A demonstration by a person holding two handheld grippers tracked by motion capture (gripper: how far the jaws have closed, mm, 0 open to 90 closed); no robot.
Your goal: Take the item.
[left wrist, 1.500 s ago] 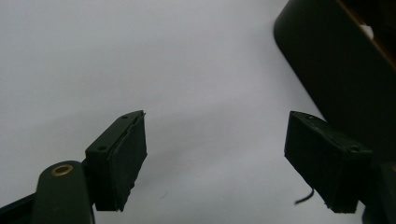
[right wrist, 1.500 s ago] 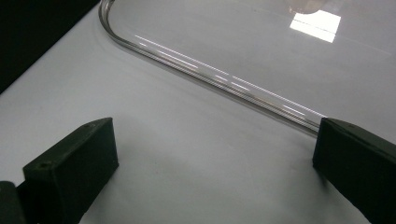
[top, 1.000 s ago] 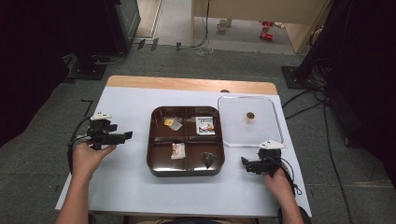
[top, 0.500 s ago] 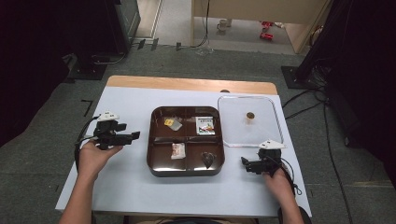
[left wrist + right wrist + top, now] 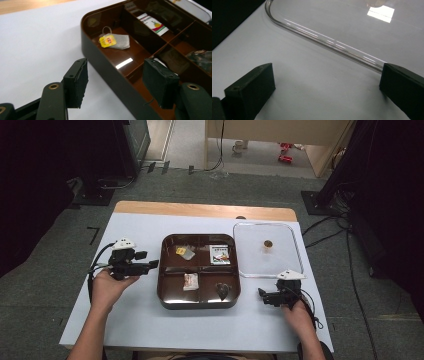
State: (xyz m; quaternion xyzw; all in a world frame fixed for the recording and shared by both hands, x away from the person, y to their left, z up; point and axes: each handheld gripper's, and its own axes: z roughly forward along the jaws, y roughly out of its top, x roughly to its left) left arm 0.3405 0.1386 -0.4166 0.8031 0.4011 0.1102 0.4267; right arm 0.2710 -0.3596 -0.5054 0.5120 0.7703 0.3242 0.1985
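Tea bag (image 5: 115, 41) lies flat in the tray's (image 5: 165, 270) far-left compartment; looks light, limp, tearable, best pinched by its yellow tag. Left gripper (image 5: 152, 264) unclenched at the rim, jaws just been narrowing, nothing between them. Right gripper (image 5: 262, 296) released beside the clear lid (image 5: 295, 251)

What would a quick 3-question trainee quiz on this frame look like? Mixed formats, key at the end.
1. True or false: the left claw has its jaws closed on the tea bag.
2. How many compartments does the brown tray have?
A) two B) four C) six
3. Fill in: the clear lid lies flat on the table, on the tray's ___ side in the high view.

Key
1. False. The jaws stand apart at the tray's left wall with nothing between the pads; they have just been closing.
2. B. Each holds one small item.
3. Right, just beyond the right claw.
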